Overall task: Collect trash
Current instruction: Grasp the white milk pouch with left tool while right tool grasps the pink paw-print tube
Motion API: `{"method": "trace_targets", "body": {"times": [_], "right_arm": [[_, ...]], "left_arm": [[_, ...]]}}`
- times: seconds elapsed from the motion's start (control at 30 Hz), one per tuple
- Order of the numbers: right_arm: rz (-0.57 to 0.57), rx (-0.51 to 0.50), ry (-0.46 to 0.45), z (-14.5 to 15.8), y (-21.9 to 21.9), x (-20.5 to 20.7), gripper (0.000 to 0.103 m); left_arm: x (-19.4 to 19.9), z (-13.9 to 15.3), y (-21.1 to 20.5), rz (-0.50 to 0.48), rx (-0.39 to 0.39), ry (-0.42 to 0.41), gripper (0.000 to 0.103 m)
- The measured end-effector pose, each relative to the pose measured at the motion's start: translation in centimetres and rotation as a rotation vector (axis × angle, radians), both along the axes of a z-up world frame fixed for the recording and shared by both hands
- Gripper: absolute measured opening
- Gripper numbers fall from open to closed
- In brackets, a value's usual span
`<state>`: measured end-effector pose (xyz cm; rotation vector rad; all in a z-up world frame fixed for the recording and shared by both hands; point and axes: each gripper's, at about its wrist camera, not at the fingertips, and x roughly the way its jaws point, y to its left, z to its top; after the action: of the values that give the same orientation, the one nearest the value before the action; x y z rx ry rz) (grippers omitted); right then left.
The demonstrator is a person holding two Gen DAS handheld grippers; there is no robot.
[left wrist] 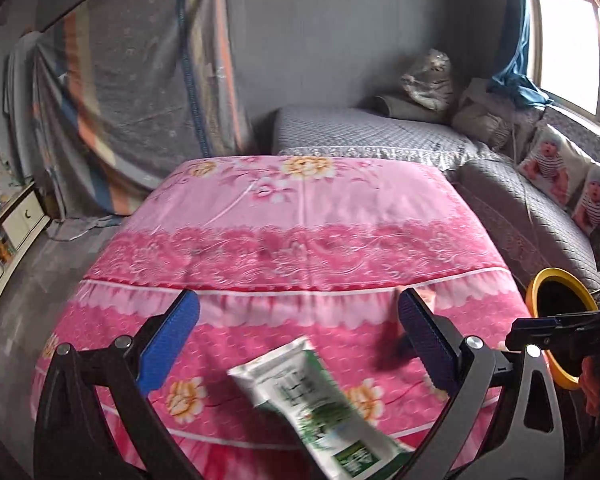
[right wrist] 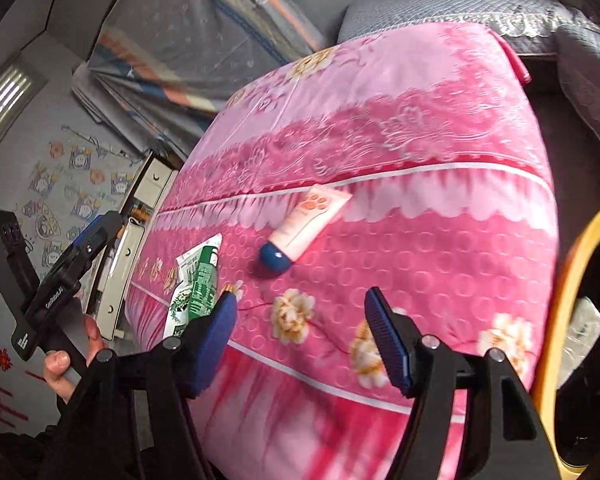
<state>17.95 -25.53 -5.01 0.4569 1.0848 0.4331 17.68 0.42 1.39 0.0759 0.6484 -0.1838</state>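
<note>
The scene is centred on a surface covered by a pink floral cloth (left wrist: 300, 216), and everything else is placed from it.

The left tongs (left wrist: 298, 336) are held above the near part of the cloth with their blue pads (left wrist: 168, 344) spread wide apart; nothing is gripped. A white-and-green tube (left wrist: 312, 404) is seen lying flat on the cloth, low between the two arms of these tongs, with neither pad touching it.

The right tongs (right wrist: 300, 340) are also seen open above the near edge of the cloth, and nothing is clamped between their pads (right wrist: 388, 344). In the right wrist view the same white-and-green tube (right wrist: 198, 284) is found on the cloth just beyond the pad on the left of the picture; whether it is touched there cannot be told. A pink tube (right wrist: 308, 222) with a dark blue cap (right wrist: 275, 260) is laid on the cloth further in, well apart from both pads, its cap end turned toward the camera.

A yellow-rimmed bin (left wrist: 556, 300) is placed just beside the cloth's right edge. The same rim (right wrist: 568, 300) is cut off at the right border of the right wrist view.

A hand (right wrist: 70, 360) is wrapped around the handle of the left tongs, off the cloth's left side. A grey sofa (left wrist: 380, 132) is set behind the cloth, and printed cushions (left wrist: 556, 168) are propped to its right.
</note>
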Motion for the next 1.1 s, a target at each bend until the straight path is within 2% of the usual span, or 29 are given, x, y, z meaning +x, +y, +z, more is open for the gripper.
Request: {"method": "trace_targets", "body": {"times": [0.17, 0.2, 0.37, 0.57, 0.77, 0.83, 0.9, 1.0, 1.1], "right_arm": [[0.010, -0.044, 0.070, -0.5, 4.0, 3.2, 0.061], [0.007, -0.062, 0.082, -0.6, 4.7, 3.8, 0.057], [-0.041, -0.152, 0.148, -1.7, 6.0, 5.7, 0.055], [-0.061, -0.234, 0.191, -2.6, 7.2, 7.3, 0.052], [-0.053, -0.288, 0.219, -3.6, 8.1, 8.5, 0.047], [-0.051, -0.290, 0.216, -3.8, 8.3, 8.9, 0.046], [-0.050, -0.290, 0.204, -3.8, 8.4, 9.1, 0.039], [-0.020, -0.302, 0.155, -3.4, 8.8, 8.8, 0.035], [-0.004, -0.226, 0.124, -2.7, 8.0, 8.2, 0.035]], "left_arm": [[-1.0, -1.4, 5.0, 0.027, -0.061, 0.023, 0.095], [-1.1, -1.6, 5.6, 0.023, -0.076, 0.028, 0.095], [-1.3, -2.5, 7.5, -0.002, -0.122, 0.037, 0.095], [-1.6, -3.6, 9.0, 0.010, -0.096, 0.036, 0.095], [-2.3, -4.8, 9.3, -0.015, -0.093, 0.090, 0.095], [-2.6, -5.2, 9.0, -0.025, -0.080, 0.104, 0.095], [-2.9, -5.5, 8.5, -0.032, -0.060, 0.123, 0.095], [-3.0, -5.9, 7.5, -0.050, -0.040, 0.164, 0.095], [-3.0, -6.3, 5.8, -0.093, -0.036, 0.215, 0.095]]}}
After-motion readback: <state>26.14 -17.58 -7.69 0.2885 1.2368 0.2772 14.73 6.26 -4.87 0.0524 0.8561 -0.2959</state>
